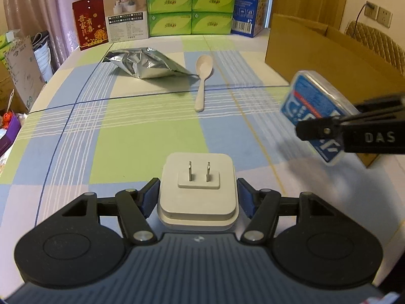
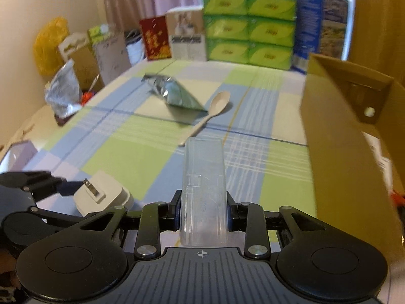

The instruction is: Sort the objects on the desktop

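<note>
White plastic fills the left gripper [image 1: 198, 197]: its blue pads sit against both sides of a square plug adapter [image 1: 197, 190], prongs facing up, so the jaws look clamped on it. Whether the adapter is lifted clear of the checked tablecloth [image 1: 126, 136] or rests on it cannot be told.

The right gripper [image 2: 202, 215] is closed on a clear plastic case [image 2: 202, 192]. In the left wrist view the same case shows a blue printed label and hangs in the air just in front of the cardboard box [image 1: 316, 50], above the cloth.

The cardboard box stands open at the right edge of the table. At least one small pale item [image 2: 369, 111] lies inside near its far wall, with a scrap of red at the near end, too blurred to name. So some sorting may already be done, though that is only a guess from those glimpses.

Left of the box, out on the cloth, two things lie untouched: a crumpled silver foil bag [image 1: 149, 63] and a pale plastic spoon [image 1: 202, 81], the spoon touching or just beside the bag's corner and nearer the box.

By that count the job looks roughly midway: two objects are in hand, apparently bound for the box, and two more wait beyond them.
</note>
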Available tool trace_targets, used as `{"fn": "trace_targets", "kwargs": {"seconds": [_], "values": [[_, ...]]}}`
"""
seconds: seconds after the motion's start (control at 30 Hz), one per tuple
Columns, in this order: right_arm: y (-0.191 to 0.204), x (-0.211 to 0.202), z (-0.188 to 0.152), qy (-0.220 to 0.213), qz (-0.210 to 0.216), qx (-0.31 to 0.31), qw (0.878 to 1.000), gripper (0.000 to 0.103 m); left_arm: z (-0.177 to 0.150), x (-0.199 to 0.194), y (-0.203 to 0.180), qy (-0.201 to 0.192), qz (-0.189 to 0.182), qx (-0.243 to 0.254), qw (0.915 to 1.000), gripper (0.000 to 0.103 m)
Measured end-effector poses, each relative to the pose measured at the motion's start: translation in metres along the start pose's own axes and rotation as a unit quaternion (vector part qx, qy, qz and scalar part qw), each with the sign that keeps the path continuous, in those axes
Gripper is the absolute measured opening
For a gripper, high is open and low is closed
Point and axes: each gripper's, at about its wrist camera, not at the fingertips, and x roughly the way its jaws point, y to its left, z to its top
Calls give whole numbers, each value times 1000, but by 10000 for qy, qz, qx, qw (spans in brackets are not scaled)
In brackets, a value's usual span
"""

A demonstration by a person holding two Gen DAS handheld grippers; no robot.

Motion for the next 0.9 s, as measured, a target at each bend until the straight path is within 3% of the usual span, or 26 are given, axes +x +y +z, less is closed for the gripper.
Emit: {"fn": "trace_targets", "kwargs": {"seconds": [0.43,0.9], "values": [[-17,-117,-23,-541,-288,519,9968,28,-5,-78,-57,-272,-185,-64,9994,60],[-61,-195,-49,-775,-763,636,9920,28,2,-118,-129,-475,-562,-13,9973,60]]}}
